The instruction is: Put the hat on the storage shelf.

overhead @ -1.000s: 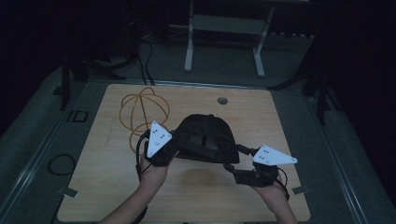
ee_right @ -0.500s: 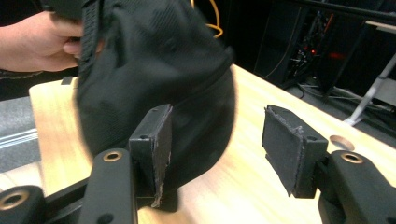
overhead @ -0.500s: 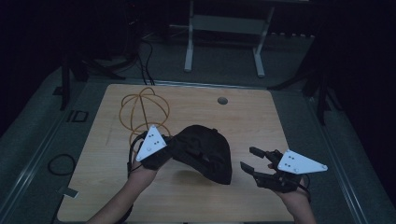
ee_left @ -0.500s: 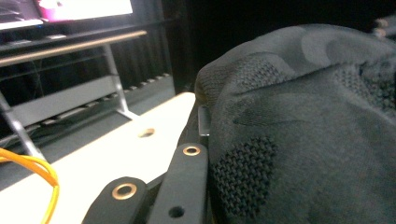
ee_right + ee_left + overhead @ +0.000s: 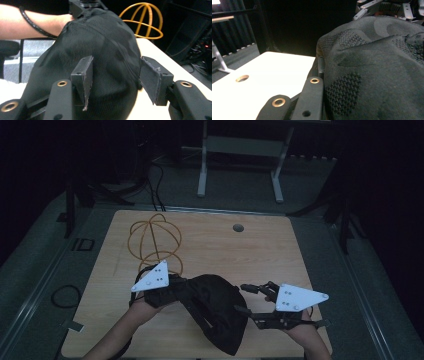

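A black mesh cap [image 5: 215,310] hangs tilted above the wooden table [image 5: 240,255], its lower end toward the near edge. My left gripper [image 5: 181,287] is shut on the cap's left side. In the left gripper view one jaw [image 5: 312,97] lies against the fabric [image 5: 374,75], which hides the other. My right gripper [image 5: 242,298] is at the cap's right edge. Its jaws have just been closing and still stand open. In the right gripper view the cap's bulge [image 5: 100,50] sits between the two pads [image 5: 86,80] without being squeezed.
An orange wire sphere [image 5: 155,242] stands on the table's back left and appears behind the cap [image 5: 142,20]. A round hole [image 5: 238,227] is in the tabletop near the far edge. A white metal stand [image 5: 240,165] is on the floor beyond the table.
The right gripper let go of the cap, drew away to the right, then came back to the cap's right edge with narrower jaws. The left gripper kept its hold and tilted the cap.
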